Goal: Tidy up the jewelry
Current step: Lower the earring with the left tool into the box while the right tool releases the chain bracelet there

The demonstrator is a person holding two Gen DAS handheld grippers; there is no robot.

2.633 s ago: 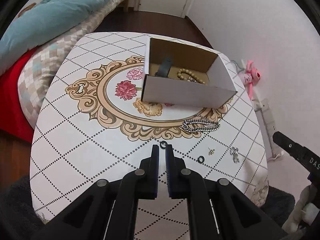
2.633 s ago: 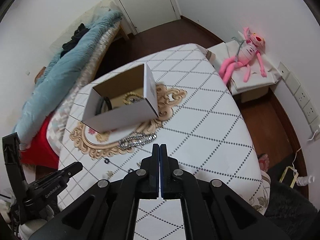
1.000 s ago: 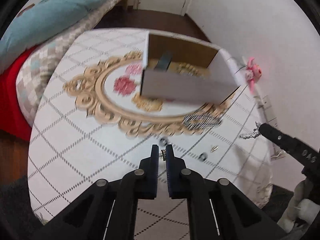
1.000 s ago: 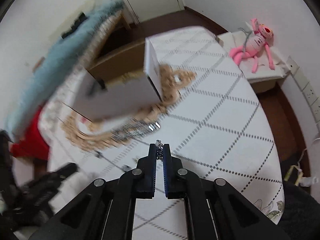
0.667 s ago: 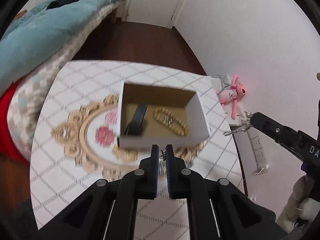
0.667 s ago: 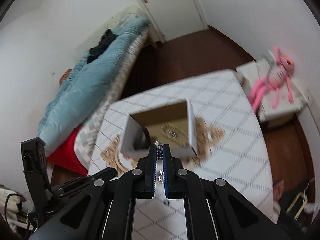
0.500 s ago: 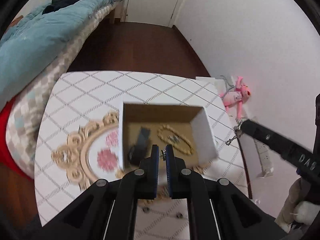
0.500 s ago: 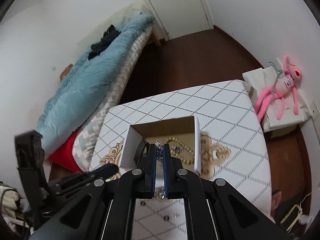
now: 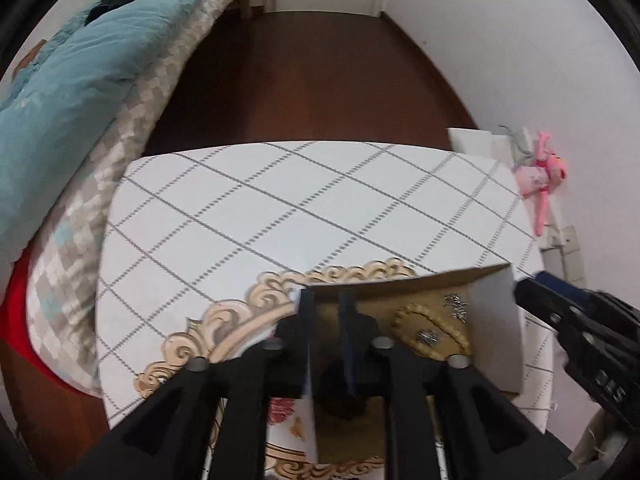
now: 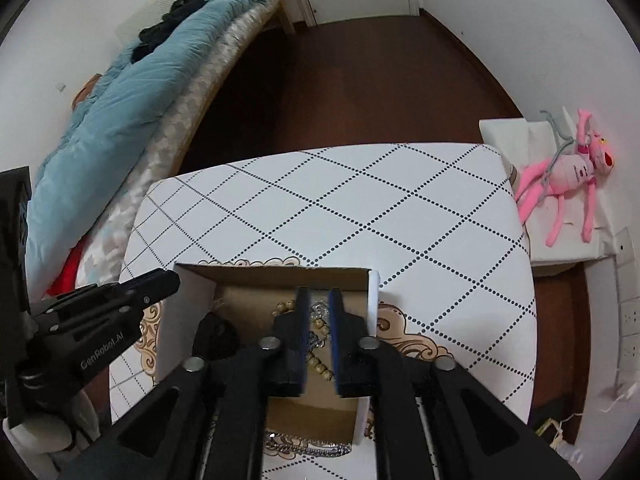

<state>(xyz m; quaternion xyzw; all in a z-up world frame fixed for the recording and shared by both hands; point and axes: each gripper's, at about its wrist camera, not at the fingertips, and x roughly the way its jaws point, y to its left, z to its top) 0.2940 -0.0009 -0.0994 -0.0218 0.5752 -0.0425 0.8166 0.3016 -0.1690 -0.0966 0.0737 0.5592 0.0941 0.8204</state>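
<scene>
Left wrist view: left gripper (image 9: 326, 300) points steeply down over the left end of the open cardboard box (image 9: 498, 328), jaws parted with a clear gap, nothing visible between the pads. They have just been opening. Box sits on the white table (image 9: 248, 216) with dotted diamond lines and a gold scroll print. Inside the box: a beige bead bracelet (image 9: 430, 334) on the floor, a small silver piece (image 9: 456, 304) near the back wall, another small silver piece (image 9: 428, 335) inside the bead loop, a dark item (image 9: 344, 396) under the fingers, blurred. Right gripper (image 9: 528, 286) comes in from the right edge, tip just at the box's right wall.

Right wrist view: right gripper (image 10: 318, 304) also over the box (image 10: 184, 312), jaws apart, also just opened, nothing pinched; a silver chain piece (image 10: 319, 312) lies on the box floor seen through the gap, beside the beads (image 10: 320, 360). Dark band (image 10: 216, 336) lies at the box's left side. Left gripper (image 10: 168, 278) reaches in from the left, tip at the box's left corner. Silver chain bracelet (image 10: 308, 448) lies on the table outside the box's near wall, partly hidden by the gripper frame. Pink plush toy (image 10: 572, 172) lies on a white block right of the table; bed with a blue quilt (image 10: 132, 96) on the left.
</scene>
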